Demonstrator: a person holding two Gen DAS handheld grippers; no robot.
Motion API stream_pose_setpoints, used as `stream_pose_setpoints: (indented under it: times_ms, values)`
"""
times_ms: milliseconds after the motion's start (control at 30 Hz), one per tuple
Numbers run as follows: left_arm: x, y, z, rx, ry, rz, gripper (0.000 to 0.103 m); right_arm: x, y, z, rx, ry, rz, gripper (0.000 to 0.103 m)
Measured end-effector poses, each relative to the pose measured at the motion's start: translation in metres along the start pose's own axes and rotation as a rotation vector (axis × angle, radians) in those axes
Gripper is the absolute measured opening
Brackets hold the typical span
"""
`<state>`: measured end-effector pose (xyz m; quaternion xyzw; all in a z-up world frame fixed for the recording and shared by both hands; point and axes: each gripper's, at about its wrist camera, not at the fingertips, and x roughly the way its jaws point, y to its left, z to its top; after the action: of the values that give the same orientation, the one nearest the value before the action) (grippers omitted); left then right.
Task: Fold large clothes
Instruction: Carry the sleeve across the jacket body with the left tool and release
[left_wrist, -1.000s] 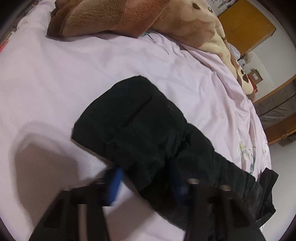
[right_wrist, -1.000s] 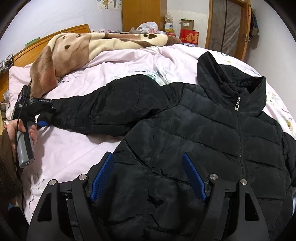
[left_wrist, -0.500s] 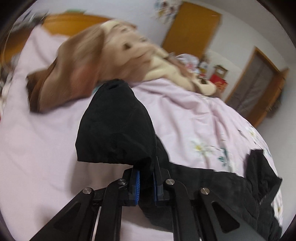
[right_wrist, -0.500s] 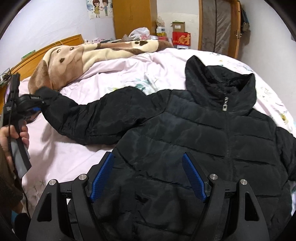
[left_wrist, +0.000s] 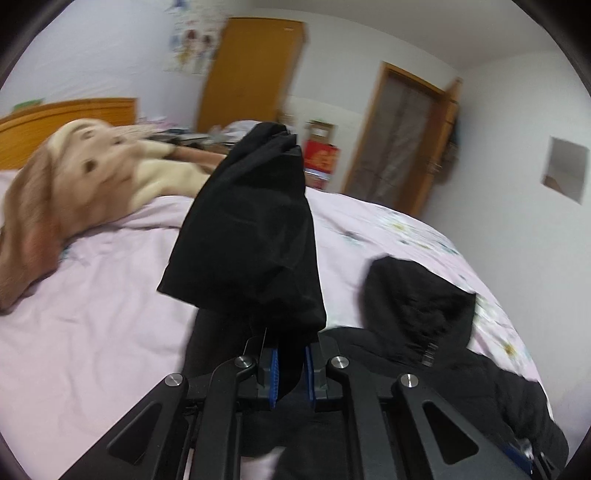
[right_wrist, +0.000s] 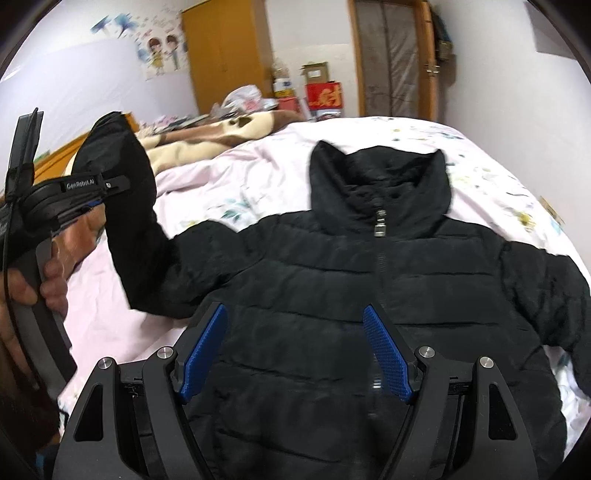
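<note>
Pinching the jacket sleeve (left_wrist: 251, 236), left tongs (left_wrist: 290, 373) hold it aloft.

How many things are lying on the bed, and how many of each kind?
Black jacket: 1, with one sleeve lifted up by the left gripper
Brown and cream blanket: 1
Total: 2 things on the bed
</note>
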<state>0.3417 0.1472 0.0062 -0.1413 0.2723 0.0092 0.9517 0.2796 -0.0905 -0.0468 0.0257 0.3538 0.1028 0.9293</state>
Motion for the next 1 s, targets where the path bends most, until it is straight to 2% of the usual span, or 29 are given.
stream_pose_setpoints:
  times_ms: [233,500,567,800,933,1000]
  values:
    - [0.023,-0.085,-0.026,0.088,0.056,-0.079,0.011,-0.011,-0.053,-0.002,0.098,-0.019,-0.060,0.076]
    - [0.058,-0.165,-0.076,0.190,0.136,-0.159,0.011,-0.015,-0.106,-0.012,0.175,-0.016,-0.132,0.076]
    - [0.070,-0.181,-0.089,0.214,0.177,-0.174,0.011,-0.014,-0.118,-0.014,0.198,-0.011,-0.146,0.076]
    - [0.096,-0.223,-0.125,0.260,0.237,-0.216,0.011,-0.014,-0.156,-0.025,0.259,0.003,-0.194,0.076]
    - [0.104,-0.237,-0.138,0.269,0.264,-0.260,0.011,-0.010,-0.176,-0.031,0.291,0.018,-0.219,0.076]
    - [0.109,-0.244,-0.148,0.292,0.281,-0.254,0.011,-0.011,-0.185,-0.034,0.310,0.020,-0.232,0.076]
